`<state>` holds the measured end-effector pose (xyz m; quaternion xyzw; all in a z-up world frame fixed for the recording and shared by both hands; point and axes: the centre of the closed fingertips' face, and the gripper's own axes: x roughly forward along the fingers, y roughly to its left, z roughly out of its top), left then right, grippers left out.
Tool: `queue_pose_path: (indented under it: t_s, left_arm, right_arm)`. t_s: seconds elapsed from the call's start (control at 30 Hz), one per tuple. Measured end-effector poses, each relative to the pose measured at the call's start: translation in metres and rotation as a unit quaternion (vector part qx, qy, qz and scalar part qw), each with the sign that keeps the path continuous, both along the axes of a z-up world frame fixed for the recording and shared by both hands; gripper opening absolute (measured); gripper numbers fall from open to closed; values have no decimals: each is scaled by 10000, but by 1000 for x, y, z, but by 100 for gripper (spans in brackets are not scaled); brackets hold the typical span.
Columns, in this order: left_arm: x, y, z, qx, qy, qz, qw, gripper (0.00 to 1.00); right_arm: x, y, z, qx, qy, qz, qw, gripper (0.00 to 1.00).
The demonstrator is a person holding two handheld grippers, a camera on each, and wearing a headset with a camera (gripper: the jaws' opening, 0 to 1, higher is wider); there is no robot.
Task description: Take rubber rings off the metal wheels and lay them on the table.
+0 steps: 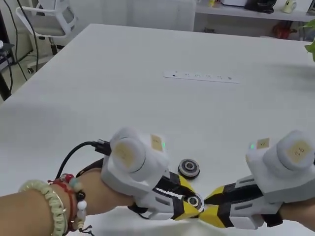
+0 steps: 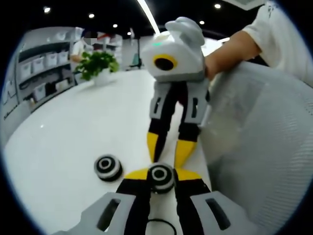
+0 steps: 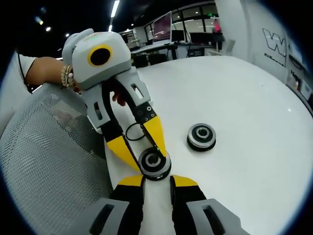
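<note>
The metal wheel [image 2: 161, 178] sits low at the near edge of the white bench [image 1: 147, 98], caught between the two tools. It is small and round: a dark outer band wraps a bright silvery face, with a dark hole at the centre. Seen edge-on in the left gripper view it reads as stripes, black, white, black.

The left hand-held gripper [image 2: 161, 175] is clenched on this wheel, its yellow tips pressing either side. The right hand-held gripper [image 3: 157, 180] points at it from the opposite side, with its yellow tips close together and right at the wheel's rim. Whether they are pinching the band or just touching it I cannot tell.

A second wheel [image 1: 189, 167] lies flat on the bench just beyond the first, apart from both tools. It has the same look: dark band outside, pale metal ring, dark middle.

In the right gripper view a thin black ring [image 3: 126, 132] lies on the bench between the left tool's jaws, behind the held wheel and clear of it.

Farther up the bench lies a white power strip [image 1: 201, 76]. The wrist [image 1: 49, 206] behind the left tool wears beaded bracelets.
</note>
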<state>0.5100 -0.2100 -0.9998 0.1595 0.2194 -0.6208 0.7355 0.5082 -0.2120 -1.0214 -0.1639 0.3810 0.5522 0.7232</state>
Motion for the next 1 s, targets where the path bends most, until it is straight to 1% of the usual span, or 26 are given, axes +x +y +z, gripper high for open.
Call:
queue_pose_path:
  t_s: [0.07, 0.1, 0.17, 0.3, 0.43, 0.5, 0.53, 0.63, 0.7, 0.73, 0.8, 0.83, 0.87, 1.0]
  left_arm:
    - [3, 2, 0, -1, -14, 48, 10000, 15]
    - [2, 2, -1, -10, -22, 21, 10000, 14]
    - [1, 2, -1, 5, -95, -20, 10000, 14]
    - [1, 2, -1, 9, -116, -43, 9999, 14]
    - [2, 2, -1, 4, -128, -52, 9999, 14]
    - [2, 1, -1, -6, -126, -45, 9999, 14]
    - [2, 1, -1, -8, -126, -43, 9999, 14]
    - [2, 1, -1, -8, -134, -47, 9999, 14]
    - [2, 1, -1, -5, -142, -51, 9999, 14]
    - [2, 1, -1, -6, -143, -49, 9999, 14]
    - [2, 1, -1, -10, -145, -46, 9999, 14]
    - [3, 1, -1, -15, -146, -36, 9999, 14]
    - [3, 1, -1, -16, -150, -33, 9999, 14]
    - [3, 1, -1, -14, -141, -18, 9999, 14]
  right_arm:
    - [0, -1, 0, -12, 0, 2, 10000, 18]
    - [0, -1, 0, -15, -8, -5, 10000, 18]
    - [1, -1, 0, -17, -21, 4, 10000, 18]
    - [-1, 2, 0, 26, -31, 55, 10000, 18]
    - [1, 4, -1, 3, -170, 97, 9998, 24]
    - [-1, 5, -1, 21, -174, 197, 9997, 20]
    - [-3, 6, -1, 47, -127, 210, 9997, 19]
    - [-2, 5, -1, 3, -181, 280, 9994, 17]
    - [-2, 2, -2, -86, -232, 349, 9991, 14]
    - [-2, 1, -2, -133, -236, 343, 9990, 11]
    - [0, -1, -2, -134, -210, 284, 9993, 3]
    - [1, -2, -3, -122, -229, 267, 9993, 1]
    - [1, -2, -3, -123, -207, 247, 9994, 1]
    - [1, -2, -3, -137, -261, 277, 9992, 1]
